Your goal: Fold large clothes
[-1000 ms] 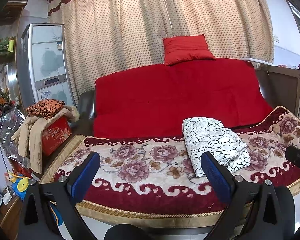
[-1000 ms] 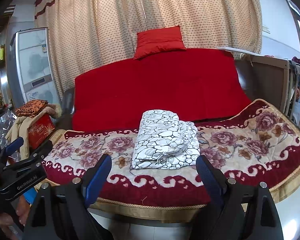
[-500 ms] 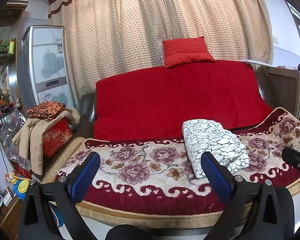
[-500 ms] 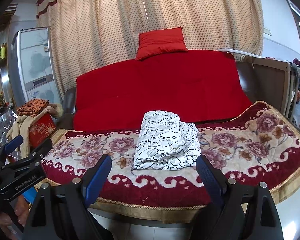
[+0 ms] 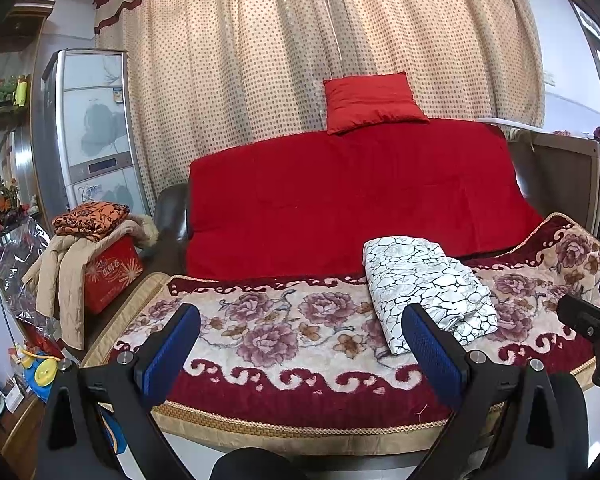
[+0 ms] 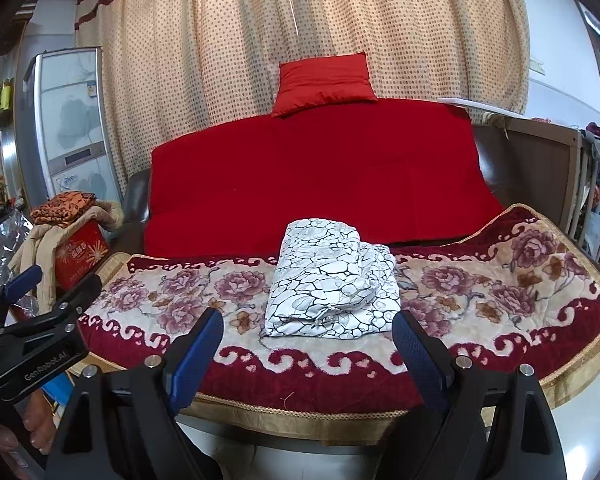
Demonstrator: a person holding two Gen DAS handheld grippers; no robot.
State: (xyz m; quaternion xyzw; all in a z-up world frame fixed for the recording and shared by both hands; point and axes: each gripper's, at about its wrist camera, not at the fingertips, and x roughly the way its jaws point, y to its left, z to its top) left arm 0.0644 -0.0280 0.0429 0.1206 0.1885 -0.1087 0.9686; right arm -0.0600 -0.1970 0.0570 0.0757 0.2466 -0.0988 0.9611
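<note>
Folded white garment (image 6: pixel 332 280) on floral sofa blanket (image 6: pixel 500 280), dotted curtains (image 6: pixel 300 20) behind.

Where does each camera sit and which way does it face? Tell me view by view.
Left wrist: sits on the left gripper, facing the red-covered sofa; own open blue-padded fingers show, right gripper at the right edge.
Right wrist: sits on the right gripper, same heading; open fingers, the left gripper and a hand show.
Shared: folded white crackle-patterned cloth on the floral blanket, red cushion.

Bright, even light; sharp focus; fisheye-warped, dark corners.
</note>
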